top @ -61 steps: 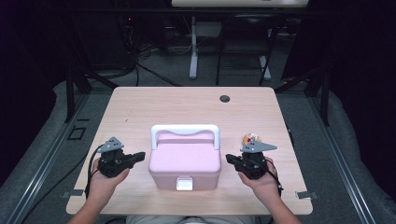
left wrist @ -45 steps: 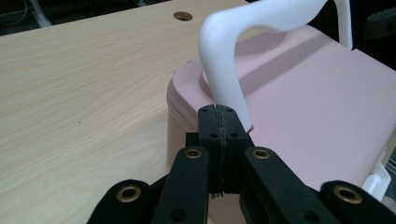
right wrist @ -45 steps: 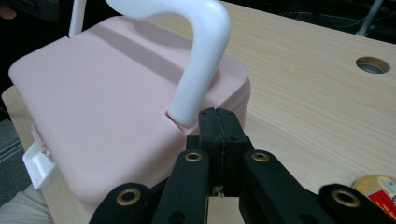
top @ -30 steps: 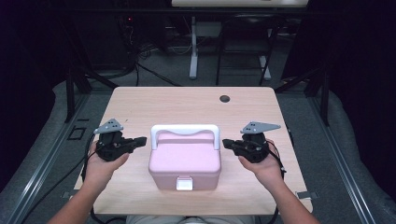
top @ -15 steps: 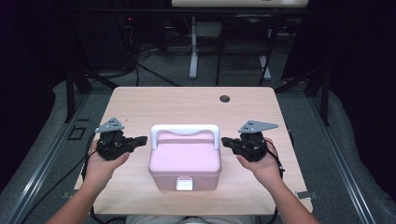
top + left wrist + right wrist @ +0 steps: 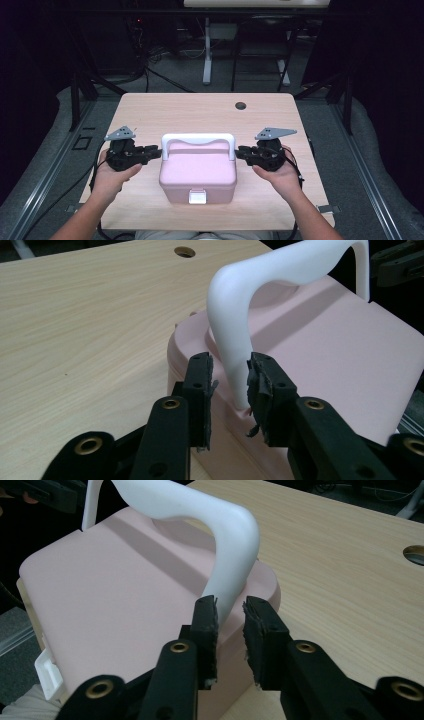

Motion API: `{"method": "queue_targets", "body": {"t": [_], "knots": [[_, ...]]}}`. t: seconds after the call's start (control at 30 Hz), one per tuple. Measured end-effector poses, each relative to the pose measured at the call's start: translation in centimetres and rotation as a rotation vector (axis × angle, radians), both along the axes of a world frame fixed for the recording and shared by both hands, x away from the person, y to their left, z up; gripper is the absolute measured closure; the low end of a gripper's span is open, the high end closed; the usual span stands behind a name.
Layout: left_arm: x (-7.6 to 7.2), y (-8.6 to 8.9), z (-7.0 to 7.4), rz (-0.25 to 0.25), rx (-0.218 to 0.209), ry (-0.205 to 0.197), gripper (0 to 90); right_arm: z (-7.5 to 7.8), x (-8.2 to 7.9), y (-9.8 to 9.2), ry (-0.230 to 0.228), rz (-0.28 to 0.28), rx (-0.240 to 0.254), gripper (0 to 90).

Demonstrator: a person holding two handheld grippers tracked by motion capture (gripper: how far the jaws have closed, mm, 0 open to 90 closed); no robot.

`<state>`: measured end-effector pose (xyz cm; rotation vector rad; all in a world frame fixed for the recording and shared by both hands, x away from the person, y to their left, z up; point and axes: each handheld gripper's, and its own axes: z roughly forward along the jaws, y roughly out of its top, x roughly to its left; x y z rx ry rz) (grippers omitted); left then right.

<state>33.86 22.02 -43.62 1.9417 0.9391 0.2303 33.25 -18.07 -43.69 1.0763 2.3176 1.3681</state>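
A pink box (image 6: 197, 172) with a white handle (image 6: 197, 138) standing upright sits on the wooden table (image 6: 200, 107). My left gripper (image 6: 156, 151) points at the handle's left leg (image 6: 227, 335). Its jaws have just been opening, and in the left gripper view (image 6: 230, 372) they stand apart with the leg just past the tips. My right gripper (image 6: 240, 151) faces the handle's right leg (image 6: 232, 565) the same way. Its jaws have also just been opening and are apart in the right gripper view (image 6: 230, 612). Neither gripper's pads press on the handle.
A white latch (image 6: 197, 196) sits on the box's front wall. A round cable hole (image 6: 241, 106) lies at the table's far right. Bare wood stretches behind the box. Dark floor, cables and stands surround the table.
Two seconds ago both grippers lay nearer the front edge; they moved away from the person to the ends of the handle. Over the last second the hands have kept still.
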Motion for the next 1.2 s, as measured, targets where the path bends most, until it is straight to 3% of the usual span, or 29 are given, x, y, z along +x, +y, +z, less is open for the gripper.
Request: {"method": "queue_targets", "body": {"t": [0.3,0.63,0.97,1.2], "knots": [[0.3,-0.8,-0.2,-0.026,0.005,0.016,64.0,-0.1,0.3,0.3,0.022,0.036,0.014,64.5],[0.7,-1.3,-0.8,-0.03,0.0,0.032,62.4,-0.7,1.0,0.7,0.044,0.019,0.024,58.6],[0.6,-1.3,-0.8,-0.031,0.0,0.015,65.4,-0.9,0.9,1.3,0.039,0.048,0.021,63.4],[-0.1,-1.2,-0.6,-0.035,0.015,-0.018,69.4,-0.8,0.3,1.5,-0.009,0.054,-0.004,68.6]]}}
